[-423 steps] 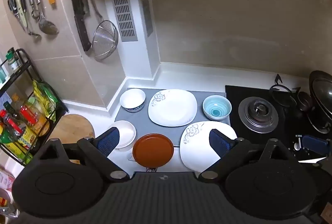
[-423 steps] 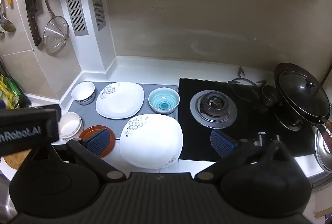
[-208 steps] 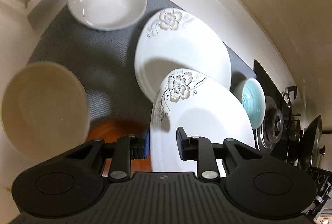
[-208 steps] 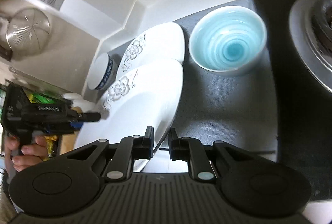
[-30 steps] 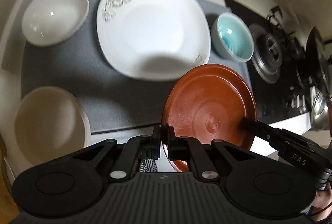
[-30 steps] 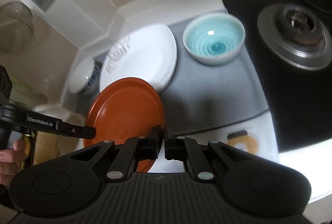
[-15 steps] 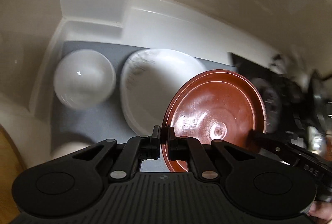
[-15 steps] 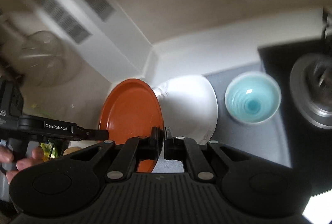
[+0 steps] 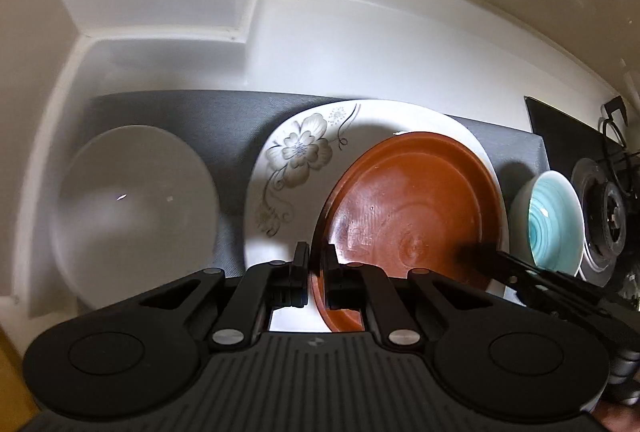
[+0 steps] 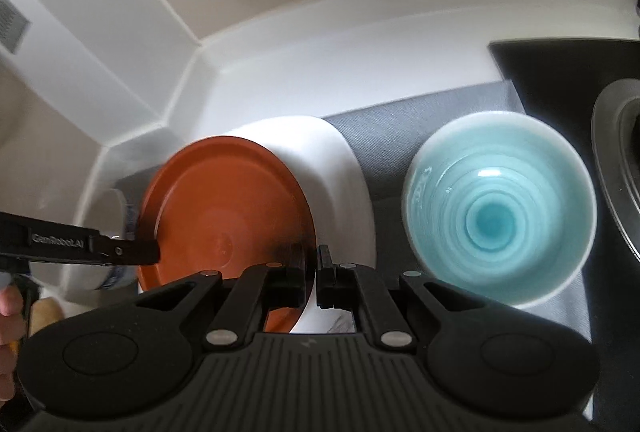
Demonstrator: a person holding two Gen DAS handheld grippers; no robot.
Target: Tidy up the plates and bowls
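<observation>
A round brown plate (image 9: pixel 408 204) hangs low over the white flowered plates (image 9: pixel 296 168) on the grey mat (image 9: pixel 172 112). My left gripper (image 9: pixel 318 256) is shut on the brown plate's near left rim. My right gripper (image 10: pixel 312 256) is shut on the brown plate (image 10: pixel 220 208) at its right rim, and its fingers show in the left wrist view as a dark bar at the plate's right. The white plates (image 10: pixel 344 176) lie just under and right of the brown one. A white bowl (image 9: pixel 132 208) stands left of the plates, a light blue bowl (image 10: pixel 500 220) right of them.
The gas hob (image 9: pixel 600 208) lies right of the blue bowl (image 9: pixel 552 220). White counter and the wall corner (image 9: pixel 240 32) close in behind the mat. A person's hand (image 10: pixel 10 308) holds the left gripper at the right wrist view's left edge.
Both grippers have carried the brown plate forward and down; it now sits over the white flowered plates, closer to them. The bowls look larger and nearer.
</observation>
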